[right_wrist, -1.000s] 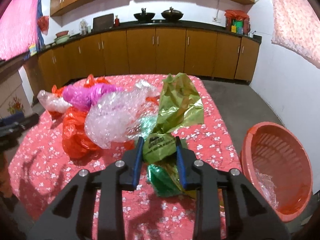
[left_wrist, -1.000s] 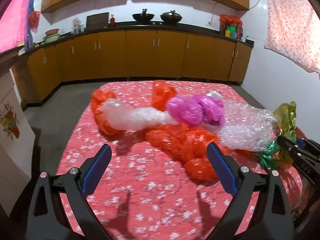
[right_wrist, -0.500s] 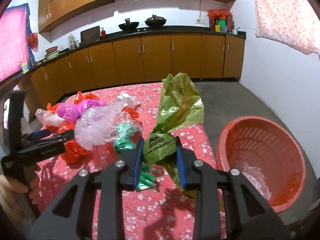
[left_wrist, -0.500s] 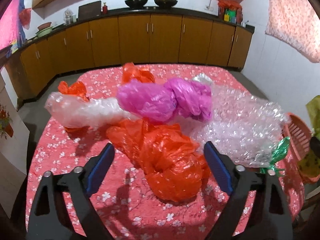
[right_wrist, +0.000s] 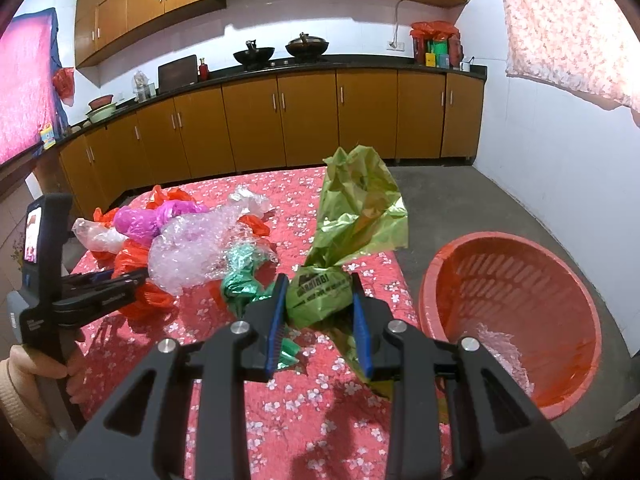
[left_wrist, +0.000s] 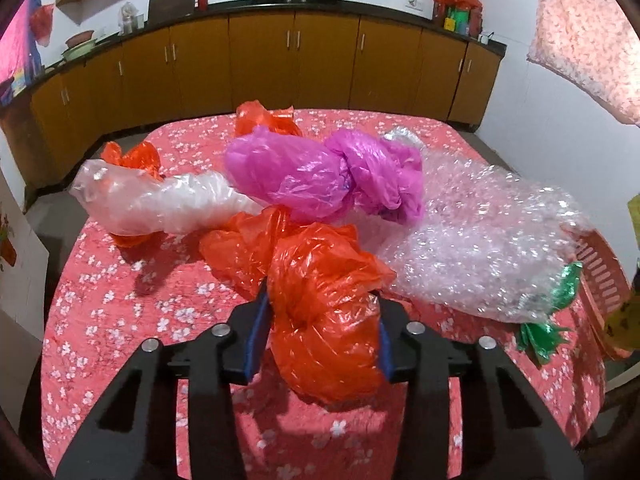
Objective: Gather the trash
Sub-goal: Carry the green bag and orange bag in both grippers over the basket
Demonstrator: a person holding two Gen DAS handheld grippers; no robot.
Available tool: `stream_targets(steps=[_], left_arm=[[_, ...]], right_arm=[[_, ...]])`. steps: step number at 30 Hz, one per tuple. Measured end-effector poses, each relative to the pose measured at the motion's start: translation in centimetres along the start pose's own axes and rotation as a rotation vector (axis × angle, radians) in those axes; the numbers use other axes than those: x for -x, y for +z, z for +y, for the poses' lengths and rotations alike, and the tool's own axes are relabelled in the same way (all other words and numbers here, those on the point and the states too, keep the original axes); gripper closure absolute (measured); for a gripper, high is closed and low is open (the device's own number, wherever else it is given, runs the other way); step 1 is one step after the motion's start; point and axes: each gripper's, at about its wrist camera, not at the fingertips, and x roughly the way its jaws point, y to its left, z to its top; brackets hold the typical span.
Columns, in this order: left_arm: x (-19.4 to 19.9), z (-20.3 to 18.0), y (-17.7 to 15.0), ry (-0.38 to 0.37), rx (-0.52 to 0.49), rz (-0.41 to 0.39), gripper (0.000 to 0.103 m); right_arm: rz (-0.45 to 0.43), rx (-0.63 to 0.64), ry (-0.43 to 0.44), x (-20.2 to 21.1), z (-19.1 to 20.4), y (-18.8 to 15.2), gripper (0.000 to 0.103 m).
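My left gripper [left_wrist: 322, 316] is shut on a crumpled orange plastic bag [left_wrist: 320, 300] on the red flowered table [left_wrist: 120, 312]. Behind it lie a magenta bag [left_wrist: 320, 172], a clear bag [left_wrist: 160, 204] and a bubble wrap heap [left_wrist: 476, 240]. My right gripper [right_wrist: 318, 312] is shut on a light green plastic bag [right_wrist: 356, 220] and holds it above the table's right side. The left gripper [right_wrist: 120, 280] also shows in the right wrist view, on the orange bag [right_wrist: 140, 300]. A red basket [right_wrist: 512, 320] stands on the floor to the right.
A dark green foil wrapper [right_wrist: 244, 284] lies beside the bubble wrap [right_wrist: 192, 252]. More orange bags [left_wrist: 264, 120] lie at the far side. Brown kitchen cabinets [right_wrist: 280, 120] line the back wall. A clear plastic scrap [right_wrist: 500, 344] lies in the basket.
My left gripper moved forward and closed on the orange bag. My right gripper lifted the light green bag higher and toward the basket side.
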Motion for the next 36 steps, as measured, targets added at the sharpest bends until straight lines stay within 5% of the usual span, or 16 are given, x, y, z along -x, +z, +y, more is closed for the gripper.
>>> stream_targets(steps=[16,36], left_arm=[[8.0,1.4,-0.1,-0.062,-0.035,-0.147,0.064],[10.5,-5.5,2.6,-0.144,-0.151,-0.231,0.065]], right_arm=[[-0.043,-0.033,0.027,2.3,-0.7,0.3,0.073],[-0.089,-0.097,-0.037,5.6,-5.0,0.3,0.073]])
